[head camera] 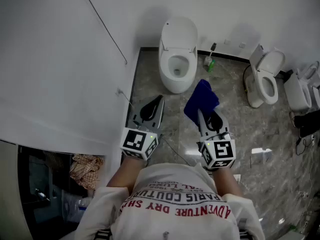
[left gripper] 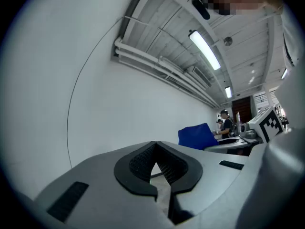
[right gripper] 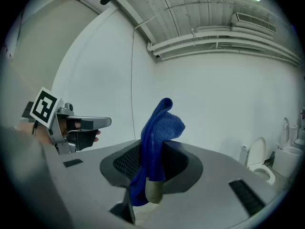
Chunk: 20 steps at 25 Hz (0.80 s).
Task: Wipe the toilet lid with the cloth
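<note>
A white toilet [head camera: 177, 59] stands against the far wall, its lid [head camera: 180, 31] raised and the bowl showing. My right gripper [head camera: 201, 113] is shut on a blue cloth [head camera: 201, 100], held level above the floor, short of the toilet. In the right gripper view the cloth [right gripper: 159, 132] sticks up from between the jaws of that gripper [right gripper: 152, 151] and hangs down behind them. My left gripper [head camera: 158, 101] is held beside it to the left, shut and empty. In the left gripper view this gripper [left gripper: 155, 149] faces a bare white wall, with the cloth [left gripper: 196, 136] off to its right.
A second toilet [head camera: 265, 81] stands to the right, with white fixtures [head camera: 302, 89] beyond it. A small green item [head camera: 210, 63] lies by the wall between the toilets. A white partition [head camera: 60, 59] fills the left. The floor is grey marbled tile [head camera: 235, 134].
</note>
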Tool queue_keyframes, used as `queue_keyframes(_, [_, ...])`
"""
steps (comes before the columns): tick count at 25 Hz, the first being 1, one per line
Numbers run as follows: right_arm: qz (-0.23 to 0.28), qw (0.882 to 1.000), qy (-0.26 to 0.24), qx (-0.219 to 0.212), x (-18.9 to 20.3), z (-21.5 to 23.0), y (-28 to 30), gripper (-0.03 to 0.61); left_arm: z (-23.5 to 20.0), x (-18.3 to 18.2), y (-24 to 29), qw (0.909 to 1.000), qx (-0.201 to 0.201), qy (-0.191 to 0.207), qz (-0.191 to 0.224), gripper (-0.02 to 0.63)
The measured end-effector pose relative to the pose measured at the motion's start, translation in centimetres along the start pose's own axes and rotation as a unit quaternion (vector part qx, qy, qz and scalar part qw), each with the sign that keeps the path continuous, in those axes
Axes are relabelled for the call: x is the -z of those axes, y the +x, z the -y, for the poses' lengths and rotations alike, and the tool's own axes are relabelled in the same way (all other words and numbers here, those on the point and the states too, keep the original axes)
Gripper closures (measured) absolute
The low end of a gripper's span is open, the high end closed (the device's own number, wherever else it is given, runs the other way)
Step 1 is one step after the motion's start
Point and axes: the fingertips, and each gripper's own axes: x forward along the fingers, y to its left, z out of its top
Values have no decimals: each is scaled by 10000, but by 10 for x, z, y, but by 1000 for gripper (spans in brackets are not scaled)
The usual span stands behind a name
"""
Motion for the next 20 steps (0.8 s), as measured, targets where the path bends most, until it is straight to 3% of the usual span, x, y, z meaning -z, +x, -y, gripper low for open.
queue_keyframes(14, [48, 9998, 182, 38, 4, -7, 9, 469, -16, 9, -4, 9999, -11, -107, -46, 609])
queue_keyframes(20, [-229, 9984, 502, 148, 25, 0, 25, 469, -38, 27, -5, 9994, -125, -258, -180, 609])
